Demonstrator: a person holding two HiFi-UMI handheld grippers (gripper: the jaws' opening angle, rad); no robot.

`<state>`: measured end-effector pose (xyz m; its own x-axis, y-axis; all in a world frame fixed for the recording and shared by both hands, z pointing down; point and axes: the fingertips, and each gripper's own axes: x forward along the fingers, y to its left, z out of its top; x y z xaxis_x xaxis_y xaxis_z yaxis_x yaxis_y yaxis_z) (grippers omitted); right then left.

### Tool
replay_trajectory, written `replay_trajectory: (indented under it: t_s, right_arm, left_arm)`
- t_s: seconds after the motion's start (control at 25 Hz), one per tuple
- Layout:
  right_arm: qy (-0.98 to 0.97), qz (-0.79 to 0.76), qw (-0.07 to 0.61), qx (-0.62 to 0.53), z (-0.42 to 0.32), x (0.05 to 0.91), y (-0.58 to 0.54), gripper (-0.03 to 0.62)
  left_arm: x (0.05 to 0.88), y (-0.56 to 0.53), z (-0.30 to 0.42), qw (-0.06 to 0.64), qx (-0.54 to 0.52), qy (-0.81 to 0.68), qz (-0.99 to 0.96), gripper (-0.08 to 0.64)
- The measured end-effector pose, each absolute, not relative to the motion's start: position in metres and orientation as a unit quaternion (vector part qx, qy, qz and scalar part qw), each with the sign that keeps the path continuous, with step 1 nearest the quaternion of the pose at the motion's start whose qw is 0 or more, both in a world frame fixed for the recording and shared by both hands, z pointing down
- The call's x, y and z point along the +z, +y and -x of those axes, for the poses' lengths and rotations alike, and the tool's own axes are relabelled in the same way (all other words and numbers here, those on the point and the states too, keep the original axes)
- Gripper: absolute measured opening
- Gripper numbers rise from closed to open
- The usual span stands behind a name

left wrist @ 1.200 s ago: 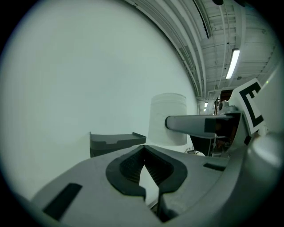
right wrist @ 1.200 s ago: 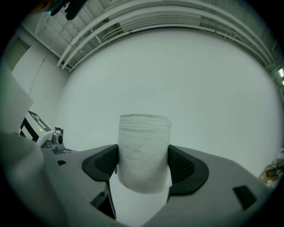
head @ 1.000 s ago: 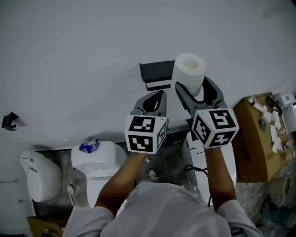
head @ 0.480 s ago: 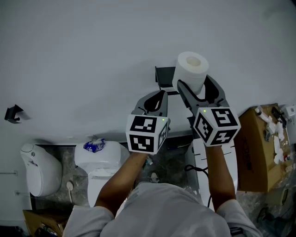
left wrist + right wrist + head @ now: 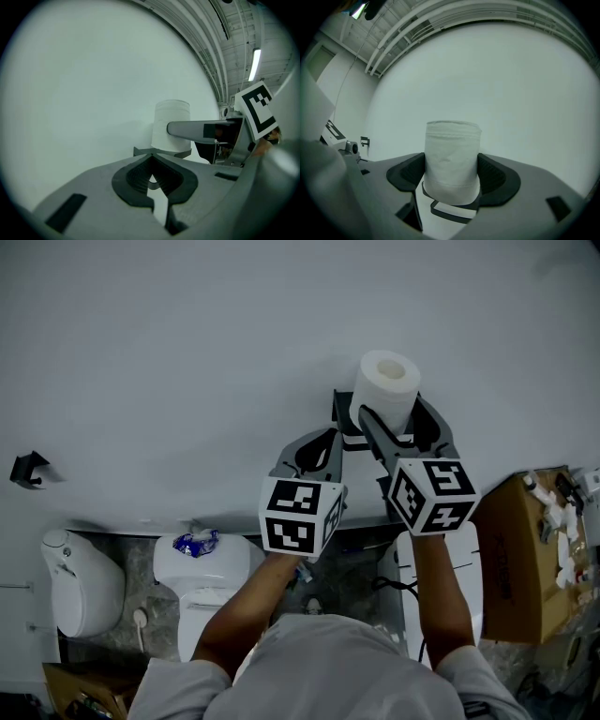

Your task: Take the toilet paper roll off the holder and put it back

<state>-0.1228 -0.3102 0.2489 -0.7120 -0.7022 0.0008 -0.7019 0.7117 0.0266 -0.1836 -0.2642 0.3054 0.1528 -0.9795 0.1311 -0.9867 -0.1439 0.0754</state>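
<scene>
The white toilet paper roll (image 5: 385, 388) stands upright between the jaws of my right gripper (image 5: 389, 414), which is shut on its lower half. In the right gripper view the roll (image 5: 452, 159) fills the gap between the pads, and the dark holder bracket (image 5: 453, 211) sits right under it. The holder (image 5: 344, 418) is fixed to the white wall, mostly hidden behind the roll. My left gripper (image 5: 326, 440) hangs just left of the holder, shut, with nothing in it. From the left gripper (image 5: 151, 161) I see the roll (image 5: 171, 123) above the holder (image 5: 161, 152).
Below are a white toilet (image 5: 201, 568) with a blue packet on its tank, another white fixture (image 5: 80, 594) at far left, a white unit (image 5: 442, 568) under my right arm and a cardboard box (image 5: 525, 540) at right. A small black hook (image 5: 26, 468) is on the wall.
The right gripper has carried the roll closer to the holder; the roll now covers most of the holder. The left gripper has stayed shut beside it.
</scene>
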Motion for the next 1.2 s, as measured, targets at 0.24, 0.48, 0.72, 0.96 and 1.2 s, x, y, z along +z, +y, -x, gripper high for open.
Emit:
replay_trajectory:
  t_s: [0.24, 0.48, 0.72, 0.96, 1.2]
  right_arm:
    - [-0.922, -0.387, 0.014, -0.014, 0.14, 0.258, -0.325, 0.348]
    - [-0.917, -0.397, 0.023, -0.012, 0.152, 0.266, -0.333, 0.348]
    - [-0.915, -0.402, 0.035, -0.016, 0.153, 0.271, -0.335, 0.348]
    - [-0.917, -0.395, 0.044, -0.011, 0.156, 0.275, -0.334, 0.348]
    - [-0.92, -0.39, 0.039, -0.005, 0.149, 0.273, -0.332, 0.348]
  left_arm:
    - [0.31, -0.275, 0.197, 0.078, 0.022, -0.653, -0.753, 0.005]
    - [0.311, -0.284, 0.208, 0.081, 0.018, -0.653, -0.753, 0.005]
    - [0.314, -0.29, 0.205, 0.084, 0.02, -0.65, -0.755, 0.005]
    - [0.317, -0.289, 0.202, 0.088, 0.021, -0.647, -0.757, 0.005]
    - [0.315, -0.284, 0.197, 0.086, 0.022, -0.651, -0.754, 0.005]
